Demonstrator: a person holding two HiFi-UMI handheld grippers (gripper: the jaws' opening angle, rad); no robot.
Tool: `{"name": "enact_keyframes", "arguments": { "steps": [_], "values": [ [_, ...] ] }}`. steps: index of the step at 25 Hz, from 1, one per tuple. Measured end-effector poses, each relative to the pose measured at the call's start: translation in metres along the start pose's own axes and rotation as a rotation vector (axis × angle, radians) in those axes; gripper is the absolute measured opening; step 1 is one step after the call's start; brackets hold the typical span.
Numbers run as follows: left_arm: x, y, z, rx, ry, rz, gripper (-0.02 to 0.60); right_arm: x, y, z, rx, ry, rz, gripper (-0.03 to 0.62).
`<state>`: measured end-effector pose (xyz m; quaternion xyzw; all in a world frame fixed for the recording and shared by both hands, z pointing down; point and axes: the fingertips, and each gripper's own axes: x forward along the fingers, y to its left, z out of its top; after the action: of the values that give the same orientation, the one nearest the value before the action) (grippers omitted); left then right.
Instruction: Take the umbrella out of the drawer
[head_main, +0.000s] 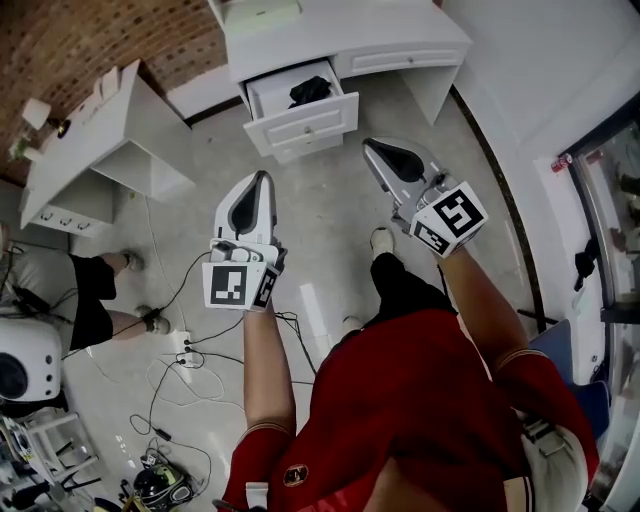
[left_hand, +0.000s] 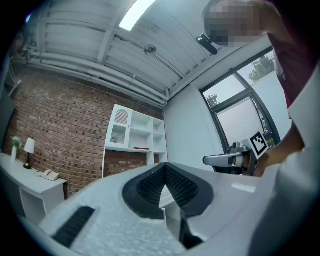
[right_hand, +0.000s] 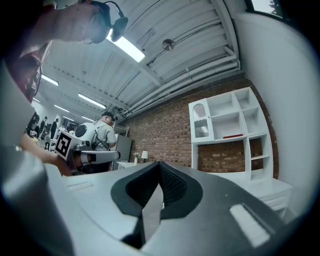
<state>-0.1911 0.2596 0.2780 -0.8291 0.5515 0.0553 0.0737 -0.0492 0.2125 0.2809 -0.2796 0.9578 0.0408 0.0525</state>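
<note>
Open white drawer (head_main: 305, 125), a dark, probably folded umbrella (head_main: 311, 91) inside

We see the drawer (head_main: 303, 124) pulled open from the white desk (head_main: 390, 25), panelled front facing us. The umbrella (head_main: 310, 90) is black and folded into a crumpled bundle. It's lying inside, toward the drawer's right rear.

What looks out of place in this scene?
The drawer of the white desk stands pulled open, with a crumpled black item, probably the umbrella, lying inside. Loose black cables sprawl across the grey floor. Nothing looks spilled or broken.
</note>
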Motion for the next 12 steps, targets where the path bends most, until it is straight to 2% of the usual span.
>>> {"name": "enact_keyframes", "arguments": {
  "steps": [6, 12],
  "values": [
    [0.054, 0.029, -0.023, 0.026, 0.033, 0.007, 0.008, 0.036, -0.065, -0.014, -0.006, -0.033, -0.013, 0.011],
    [0.146, 0.062, -0.048, 0.049, 0.045, 0.007, 0.008, 0.080, -0.152, -0.030, -0.045, -0.030, -0.005, 0.011]
  ]
}}
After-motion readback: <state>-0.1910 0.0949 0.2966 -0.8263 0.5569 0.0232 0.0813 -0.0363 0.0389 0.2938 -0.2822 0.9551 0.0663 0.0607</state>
